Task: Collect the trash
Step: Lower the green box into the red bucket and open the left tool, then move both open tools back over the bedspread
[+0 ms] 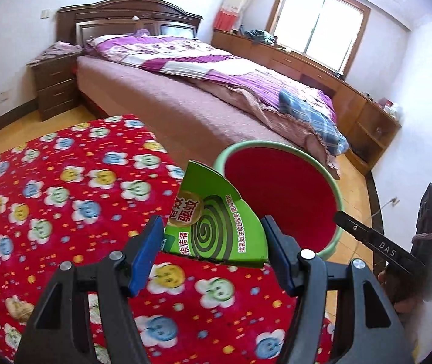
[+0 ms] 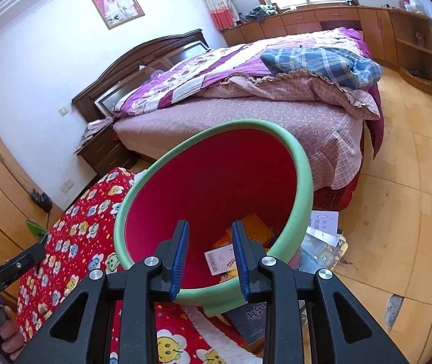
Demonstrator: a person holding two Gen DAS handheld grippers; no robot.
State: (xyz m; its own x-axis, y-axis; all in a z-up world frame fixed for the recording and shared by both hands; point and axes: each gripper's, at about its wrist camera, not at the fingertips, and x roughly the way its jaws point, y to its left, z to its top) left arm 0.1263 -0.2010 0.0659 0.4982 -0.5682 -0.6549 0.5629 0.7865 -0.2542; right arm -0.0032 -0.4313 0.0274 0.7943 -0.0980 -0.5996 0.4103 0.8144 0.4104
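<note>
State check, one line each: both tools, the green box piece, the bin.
left tool: shut on the green box piece
green box piece: held above the quilt, beside the bin, not yet in
right tool: part open, nothing between the pads, over the bin's near rim
bin: tilted, mouth toward the cameras, some trash inside

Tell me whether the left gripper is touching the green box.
Touching: in the left wrist view the left gripper has both blue pads pressed against the green box edges.

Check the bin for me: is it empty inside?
No: the right wrist view shows the bin already holding an orange perforated piece and a barcoded packet at its bottom.
</note>
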